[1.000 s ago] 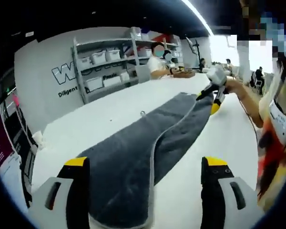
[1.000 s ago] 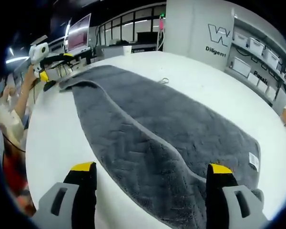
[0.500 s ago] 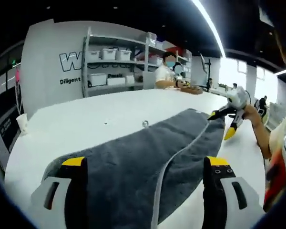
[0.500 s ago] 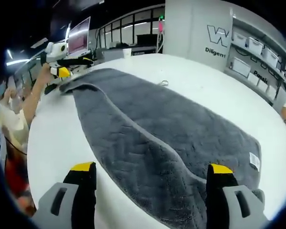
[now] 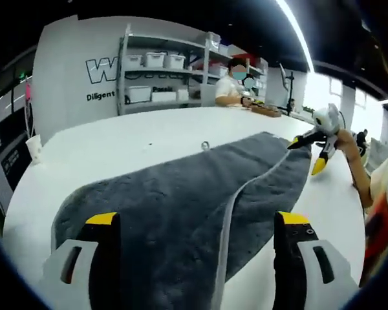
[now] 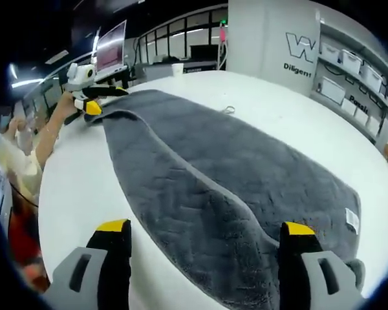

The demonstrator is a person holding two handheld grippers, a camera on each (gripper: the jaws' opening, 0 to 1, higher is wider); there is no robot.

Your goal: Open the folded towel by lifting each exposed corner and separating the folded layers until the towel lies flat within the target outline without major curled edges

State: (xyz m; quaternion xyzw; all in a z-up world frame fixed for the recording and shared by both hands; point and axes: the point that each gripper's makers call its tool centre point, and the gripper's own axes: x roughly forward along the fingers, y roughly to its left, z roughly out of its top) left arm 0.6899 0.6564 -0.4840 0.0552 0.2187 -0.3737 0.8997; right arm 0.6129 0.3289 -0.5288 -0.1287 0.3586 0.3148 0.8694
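On the white table [image 6: 297,119] a grey towel [image 6: 246,181] lies stretched long, its long axis running from one gripper to the other, with a folded-over layer along one long side. In the left gripper view, the left gripper [image 5: 197,223] has its jaws spread wide over one end of the towel [image 5: 168,200]. In the right gripper view, the right gripper [image 6: 204,229] likewise gapes over the opposite end, holding nothing. A white tag [image 6: 353,220] sits near that end.
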